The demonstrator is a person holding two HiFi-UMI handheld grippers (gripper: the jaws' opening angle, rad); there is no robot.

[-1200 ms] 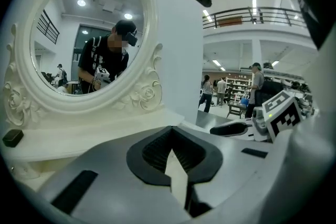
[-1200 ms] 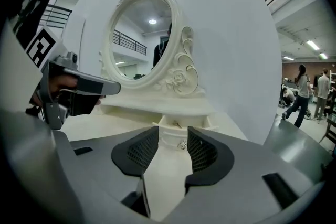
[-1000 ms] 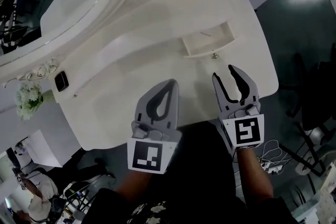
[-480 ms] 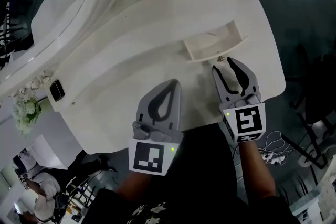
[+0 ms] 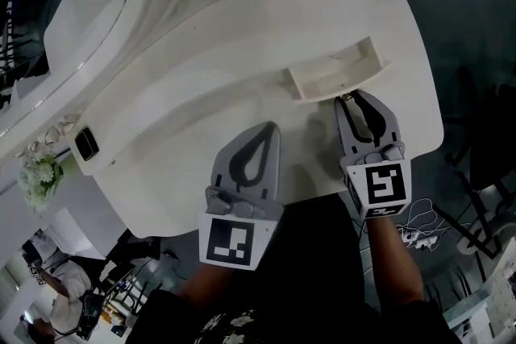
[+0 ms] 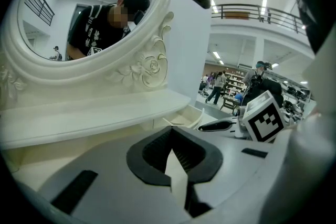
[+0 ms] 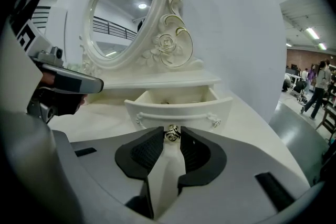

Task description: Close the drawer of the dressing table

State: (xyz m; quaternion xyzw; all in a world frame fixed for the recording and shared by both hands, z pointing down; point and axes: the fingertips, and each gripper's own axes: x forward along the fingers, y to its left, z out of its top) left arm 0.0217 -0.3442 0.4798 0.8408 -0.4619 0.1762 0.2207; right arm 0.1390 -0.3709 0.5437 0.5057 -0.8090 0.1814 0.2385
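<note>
— Where's the drawer (image 5: pixel 334 72)?
— Standing open on the white dressing table (image 5: pixel 201 109). My right gripper (image 5: pixel 360 102) has just been closing and now pinches its knob (image 7: pixel 172 134). My left gripper (image 5: pixel 270 130), jaws together and empty, hovers over the glossy tabletop (image 5: pixel 161 141).
— And the room?
— Dark floor (image 5: pixel 476 28), bright hall.

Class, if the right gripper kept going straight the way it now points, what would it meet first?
The small metal knob, already between the jaws of the right gripper, which have just been closing onto it. Right behind it stands the front of the open drawer.
</note>
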